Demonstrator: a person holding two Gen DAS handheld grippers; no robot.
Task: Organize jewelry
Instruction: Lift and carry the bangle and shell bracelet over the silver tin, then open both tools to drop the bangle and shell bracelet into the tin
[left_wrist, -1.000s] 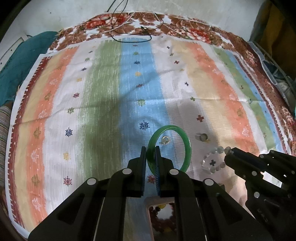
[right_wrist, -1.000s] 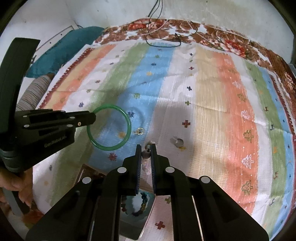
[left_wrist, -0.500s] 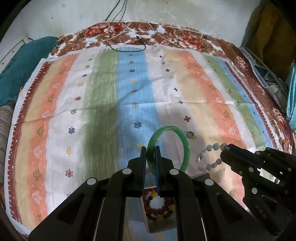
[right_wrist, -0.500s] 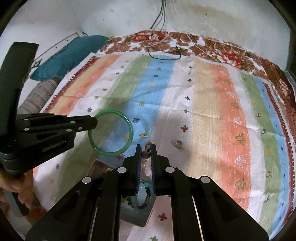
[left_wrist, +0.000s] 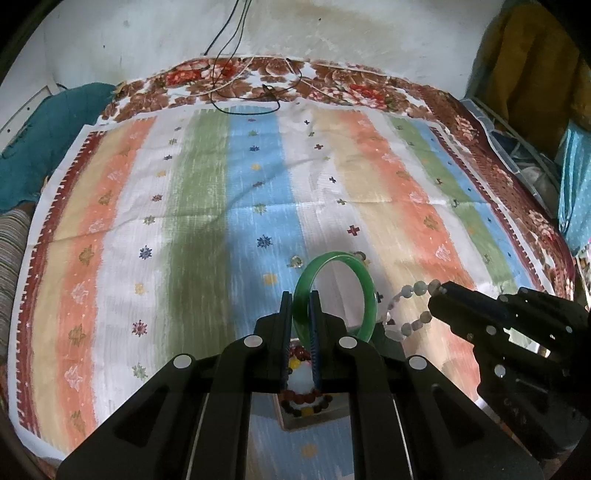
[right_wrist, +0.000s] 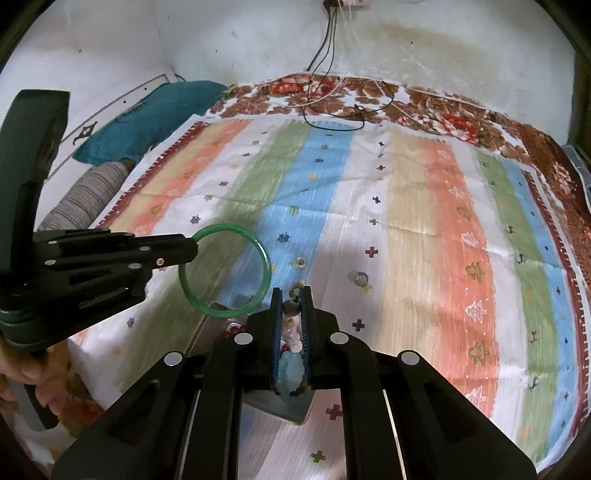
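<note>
Both grippers raised since earlier frame, angled down over striped cloth (left_wrist: 207, 229). Left gripper (left_wrist: 298, 295) clamped on green bangle (left_wrist: 365, 291); right gripper (right_wrist: 288, 295) pinching pale bead bracelet (left_wrist: 410, 291). Box (left_wrist: 314, 417) below, beaded bracelet (left_wrist: 306, 400) seen inside

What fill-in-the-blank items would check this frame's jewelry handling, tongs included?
1. The left tongs are shut on a ____ bangle.
2. The right tongs grip a bracelet made of pale ____.
3. Two small rings lie on the striped ____, held by neither tongs.
4. The box below the left tongs holds a bracelet of dark red and ____ beads.

Missing words: green; beads; cloth; yellow
</note>
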